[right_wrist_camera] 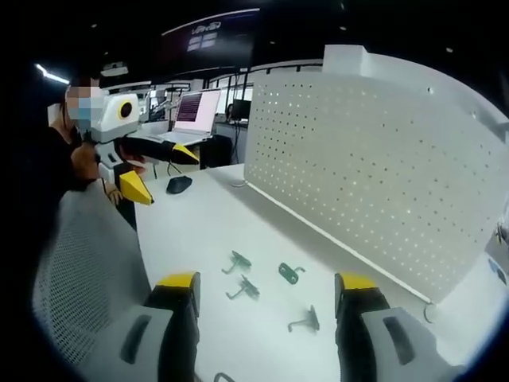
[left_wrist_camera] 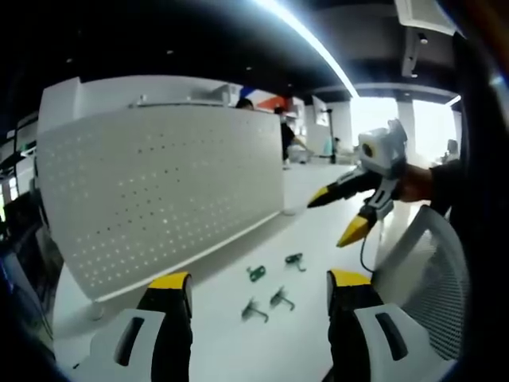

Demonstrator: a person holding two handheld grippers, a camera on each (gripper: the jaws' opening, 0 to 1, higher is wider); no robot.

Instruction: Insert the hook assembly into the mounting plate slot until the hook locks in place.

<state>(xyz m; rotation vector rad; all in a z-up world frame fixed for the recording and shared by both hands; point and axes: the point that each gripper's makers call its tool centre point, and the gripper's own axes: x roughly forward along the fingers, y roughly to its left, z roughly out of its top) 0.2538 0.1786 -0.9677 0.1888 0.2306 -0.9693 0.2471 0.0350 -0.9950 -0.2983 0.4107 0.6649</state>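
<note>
White surface (right_wrist_camera: 199, 231) carried four loose hooks (right_wrist_camera: 238, 260) before the upright perforated plate (right_wrist_camera: 374, 183), within easy reach. Left gripper (left_wrist_camera: 258, 296) and right gripper (right_wrist_camera: 266, 296) hovered with jaws spread, grasping nothing, apparently unstarted.

The right gripper (right_wrist_camera: 266, 298) hangs with its jaws spread over the white table (right_wrist_camera: 199, 231), gripping nothing. Four hooks (right_wrist_camera: 238, 261) lie loose between it and the upright perforated mounting plate (right_wrist_camera: 374, 175). Beyond the hooks, the left gripper (right_wrist_camera: 159, 171) hovers, jaws parted.

White table (right_wrist_camera: 207, 231), four metal hooks (right_wrist_camera: 237, 261) lying loose, upright pegboard (right_wrist_camera: 374, 159), computer mouse (right_wrist_camera: 180, 185)
</note>
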